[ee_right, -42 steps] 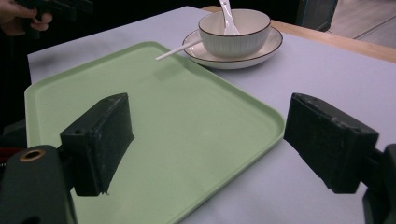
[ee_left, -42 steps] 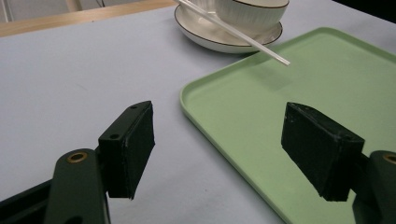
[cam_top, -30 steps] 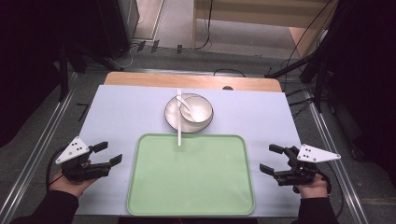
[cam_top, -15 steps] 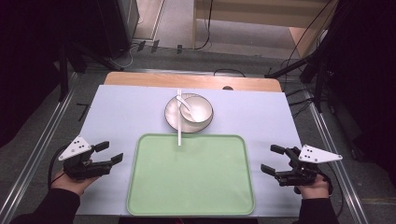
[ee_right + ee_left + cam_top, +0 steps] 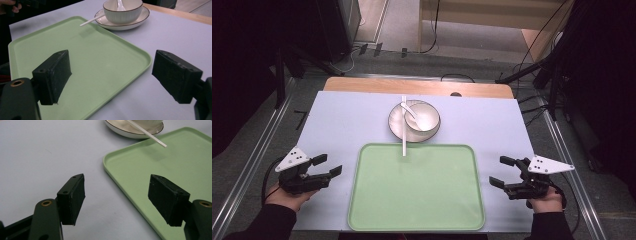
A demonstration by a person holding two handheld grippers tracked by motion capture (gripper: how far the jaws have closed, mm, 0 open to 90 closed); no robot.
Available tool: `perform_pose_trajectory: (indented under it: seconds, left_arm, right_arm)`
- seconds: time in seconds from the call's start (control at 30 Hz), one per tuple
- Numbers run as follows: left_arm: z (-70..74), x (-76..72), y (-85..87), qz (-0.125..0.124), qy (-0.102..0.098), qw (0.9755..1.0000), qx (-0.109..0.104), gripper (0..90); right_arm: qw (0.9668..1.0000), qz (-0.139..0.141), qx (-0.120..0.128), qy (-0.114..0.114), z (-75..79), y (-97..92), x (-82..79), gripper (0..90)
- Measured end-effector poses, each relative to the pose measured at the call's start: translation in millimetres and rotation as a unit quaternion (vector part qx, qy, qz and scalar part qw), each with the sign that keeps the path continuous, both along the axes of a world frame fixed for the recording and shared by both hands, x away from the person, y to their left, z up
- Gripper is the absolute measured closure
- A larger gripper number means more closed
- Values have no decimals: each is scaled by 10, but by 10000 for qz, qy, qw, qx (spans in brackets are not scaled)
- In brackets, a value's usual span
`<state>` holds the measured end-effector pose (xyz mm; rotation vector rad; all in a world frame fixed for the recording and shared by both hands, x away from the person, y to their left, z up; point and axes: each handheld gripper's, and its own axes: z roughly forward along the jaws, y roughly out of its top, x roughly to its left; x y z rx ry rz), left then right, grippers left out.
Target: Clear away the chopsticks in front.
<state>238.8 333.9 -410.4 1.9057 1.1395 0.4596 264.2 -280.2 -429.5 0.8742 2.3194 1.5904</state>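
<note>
Between both tools [image 5: 328, 165] [image 5: 501, 171] (jaws apart), green tray [image 5: 417, 220], untouched

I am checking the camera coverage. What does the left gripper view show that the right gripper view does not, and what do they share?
Left gripper view: the left claw, whose jaws have just been closing slightly, nothing between them. Right gripper view: the right claw, open, the white spoon and the wooden table edge. Both: the green tray, the saucer, the white stick.
</note>
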Motion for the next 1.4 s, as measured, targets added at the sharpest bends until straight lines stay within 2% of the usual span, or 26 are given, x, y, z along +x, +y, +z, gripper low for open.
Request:
perform_pose_trajectory:
  seconds: [0.07, 0.3, 0.37, 0.43, 0.6, 0.7, 0.77, 0.9, 1.0, 1.1, 1.23, 1.4]
  left_arm:
    - [4, -5, -3, 21, 24, 10000, 5, 302]
    - [31, 59, -36, 179, 335, 9992, -108, 345]
    - [69, 89, -47, 239, 328, 9988, -280, 377]
    - [114, 125, -73, 326, 373, 9982, -350, 380]
    - [216, 193, -191, 304, 467, 9984, -118, 370]
    - [271, 266, -254, 190, 732, 9970, -139, 343]
    - [314, 323, -306, 139, 849, 9963, -53, 343]
    - [410, 411, -379, 128, 803, 9967, -9, 343]
    - [474, 495, -425, 129, 856, 9962, -21, 334]
    - [536, 592, -471, 142, 934, 9954, -142, 317]
    - [613, 706, -544, 126, 1037, 9943, -198, 339]
    - [648, 845, -666, 39, 1149, 9934, 10, 345]
  right_arm:
    - [10000, -35, -34, 29, 0, 3, -7, 158]
    - [10000, 2, -70, 66, -12, 17, 14, 158]
    - [9999, 1, -72, 72, -15, 18, 16, 158]
    - [9999, 5, -73, 86, -19, 21, 17, 158]
    - [9999, 34, -80, 79, -18, 29, 20, 158]
    - [9999, 25, -85, 83, -18, 31, 22, 158]
    - [9999, 8, -92, 81, -21, 32, 29, 158]
    - [9999, 26, -111, 99, -24, 40, 36, 158]
    - [9999, 39, -113, 102, -27, 45, 43, 157]
    - [9999, 29, -107, 94, -30, 47, 50, 158]
    - [9999, 48, -106, 85, -33, 49, 55, 158]
    - [9999, 37, -115, 120, -35, 50, 52, 158]
